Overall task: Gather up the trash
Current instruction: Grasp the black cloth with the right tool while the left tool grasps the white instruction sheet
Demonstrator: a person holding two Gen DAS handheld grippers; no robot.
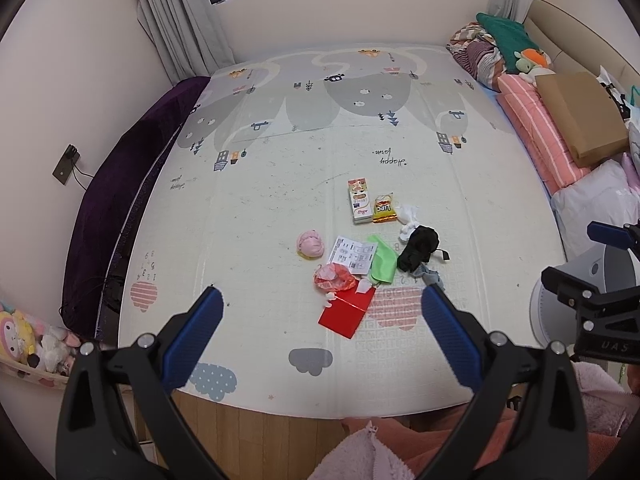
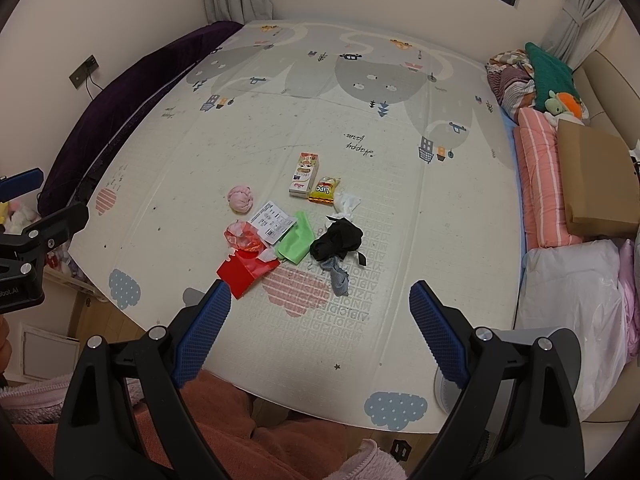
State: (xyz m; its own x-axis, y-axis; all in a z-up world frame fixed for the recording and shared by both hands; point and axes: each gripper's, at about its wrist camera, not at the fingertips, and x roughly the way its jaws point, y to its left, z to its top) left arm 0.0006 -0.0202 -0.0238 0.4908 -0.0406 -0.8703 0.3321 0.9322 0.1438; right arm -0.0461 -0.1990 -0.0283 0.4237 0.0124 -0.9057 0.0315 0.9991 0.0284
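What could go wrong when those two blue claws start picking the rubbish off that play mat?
Three risks, as I judge it:
1. The black garment and grey cloth lie among the litter, so clothing might be taken as trash.
2. The printed leaflet lies flat on the play mat; the open right gripper may slide over it.
3. The red packet touches the crumpled orange wrapper, so the open left gripper could drag both.
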